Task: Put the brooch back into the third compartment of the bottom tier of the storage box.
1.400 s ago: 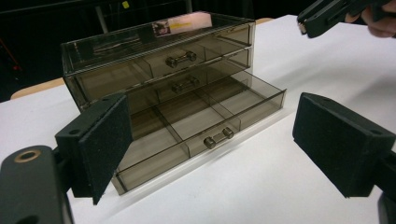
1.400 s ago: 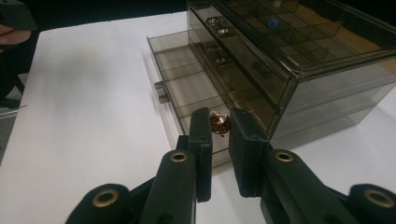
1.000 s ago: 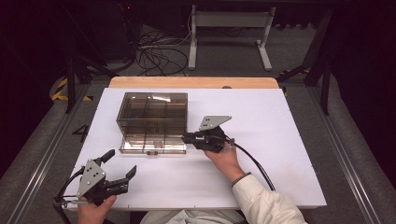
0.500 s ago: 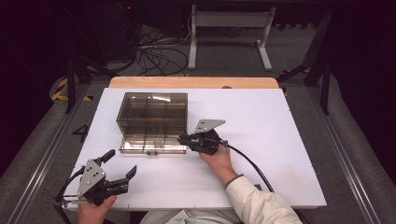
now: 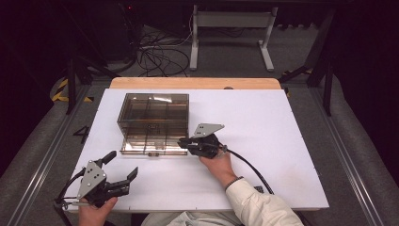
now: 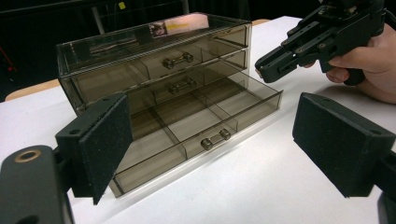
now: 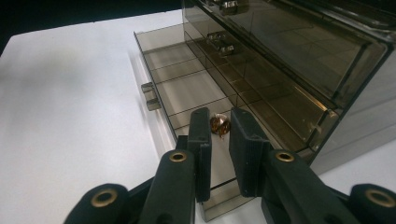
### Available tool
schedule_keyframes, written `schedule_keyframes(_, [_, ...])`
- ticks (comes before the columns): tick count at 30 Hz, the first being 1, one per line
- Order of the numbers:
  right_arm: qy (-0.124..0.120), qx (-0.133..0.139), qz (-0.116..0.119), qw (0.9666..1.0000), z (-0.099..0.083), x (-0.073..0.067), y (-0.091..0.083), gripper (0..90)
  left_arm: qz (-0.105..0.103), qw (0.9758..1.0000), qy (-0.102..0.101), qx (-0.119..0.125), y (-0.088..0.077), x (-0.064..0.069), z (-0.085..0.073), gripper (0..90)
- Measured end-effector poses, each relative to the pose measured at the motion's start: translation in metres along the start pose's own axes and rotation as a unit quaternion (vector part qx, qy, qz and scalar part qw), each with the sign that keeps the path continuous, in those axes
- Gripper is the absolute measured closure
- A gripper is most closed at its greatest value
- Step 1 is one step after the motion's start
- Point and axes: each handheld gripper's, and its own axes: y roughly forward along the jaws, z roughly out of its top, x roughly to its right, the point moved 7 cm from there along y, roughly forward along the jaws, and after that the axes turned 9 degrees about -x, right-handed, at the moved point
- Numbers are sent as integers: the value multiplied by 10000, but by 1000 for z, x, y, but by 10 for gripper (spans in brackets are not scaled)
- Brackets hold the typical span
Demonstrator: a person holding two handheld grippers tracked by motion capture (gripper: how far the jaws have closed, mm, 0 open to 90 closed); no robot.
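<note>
Putting a tiny shiny thing into the bottom drawer

The right gripper (image 7: 219, 140) hangs over the end part of the pulled-out bottom drawer (image 6: 196, 135) of the smoky plastic drawer box (image 5: 153, 117), likely so its load can drop in. Its jaws are nearly together, pinching a small brown shiny bead (image 7: 220, 125) at the tips. The other drawer parts look empty. The left gripper (image 5: 123, 165) waits near the table's front edge, jaws wide apart, holding nothing.

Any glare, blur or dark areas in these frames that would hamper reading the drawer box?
High view: surroundings dark, white table evenly lit, a bright glare patch on the drawer box top. Left gripper view: same glare on the lid; near fingers soft. Right gripper view: near fingers slightly soft, open bottom drawer readable.
</note>
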Motion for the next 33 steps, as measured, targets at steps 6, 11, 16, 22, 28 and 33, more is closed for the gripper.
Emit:
schedule_keyframes(6, [18, -18, -4, 10000, -1, 1, 1, 805, -17, 10000, -29, -5, 0, 0, 0, 129])
schedule_keyframes(11, [35, -21, -5, 10000, -1, 1, 1, 785, -14, 10000, -20, -2, 0, 0, 0, 129])
schedule_keyframes(16, [103, 18, 19, 9999, 0, 3, -1, 734, -21, 10000, -43, -4, 0, -1, 0, 129])
schedule_keyframes(22, [139, 15, 41, 9999, 4, 3, -8, 573, -15, 10000, -54, 4, 0, -1, 0, 129])
schedule_keyframes(28, [165, 132, 101, 9997, 17, 1, -24, 320, -14, 10000, -54, 1, 1, -1, 0, 129])
schedule_keyframes(33, [-1, 234, 39, 9997, 28, -5, -38, 252, -19, 10000, -35, -15, 1, -1, 0, 129])
